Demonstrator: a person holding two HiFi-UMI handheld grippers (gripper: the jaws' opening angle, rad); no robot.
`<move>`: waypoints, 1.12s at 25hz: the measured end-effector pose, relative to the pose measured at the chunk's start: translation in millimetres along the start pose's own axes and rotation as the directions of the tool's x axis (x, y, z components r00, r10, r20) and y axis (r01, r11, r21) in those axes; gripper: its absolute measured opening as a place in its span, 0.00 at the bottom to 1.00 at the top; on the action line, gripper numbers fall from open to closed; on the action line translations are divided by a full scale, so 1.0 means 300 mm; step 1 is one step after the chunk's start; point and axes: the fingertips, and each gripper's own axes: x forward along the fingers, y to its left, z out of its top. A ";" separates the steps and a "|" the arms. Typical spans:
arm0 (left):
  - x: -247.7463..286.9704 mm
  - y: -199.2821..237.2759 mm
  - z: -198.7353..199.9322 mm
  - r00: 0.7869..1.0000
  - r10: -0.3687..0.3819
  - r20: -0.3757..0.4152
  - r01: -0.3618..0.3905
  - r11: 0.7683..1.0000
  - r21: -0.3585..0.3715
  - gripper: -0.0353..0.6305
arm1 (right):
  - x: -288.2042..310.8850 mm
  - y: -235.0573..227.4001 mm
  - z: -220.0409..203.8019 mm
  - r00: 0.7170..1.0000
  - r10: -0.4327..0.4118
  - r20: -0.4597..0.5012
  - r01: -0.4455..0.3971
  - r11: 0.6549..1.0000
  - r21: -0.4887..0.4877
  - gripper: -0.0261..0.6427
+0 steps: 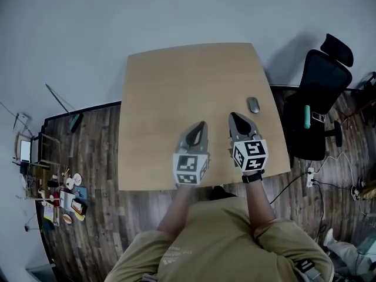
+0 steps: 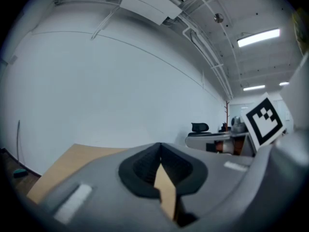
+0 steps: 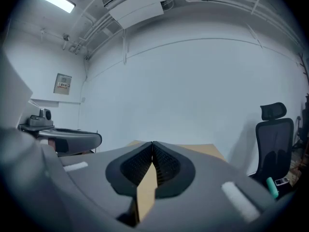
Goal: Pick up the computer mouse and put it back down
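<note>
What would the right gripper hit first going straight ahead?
Likely only bare table: the right gripper, jaws shut, aims left of the mouse, which its own view doesn't show. Height above the table is unclear.

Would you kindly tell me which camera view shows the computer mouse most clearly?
The head view: the computer mouse lies in plain sight on the table, near its right edge, just beyond the right tongs. Neither gripper view shows it, only part of the table and the wall.
</note>
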 end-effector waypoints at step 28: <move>0.829 -0.039 -0.399 0.927 -0.234 -0.294 0.207 0.971 -0.121 0.06 | 0.406 -0.824 -0.653 0.861 -0.165 -0.480 0.255 0.958 0.128 0.20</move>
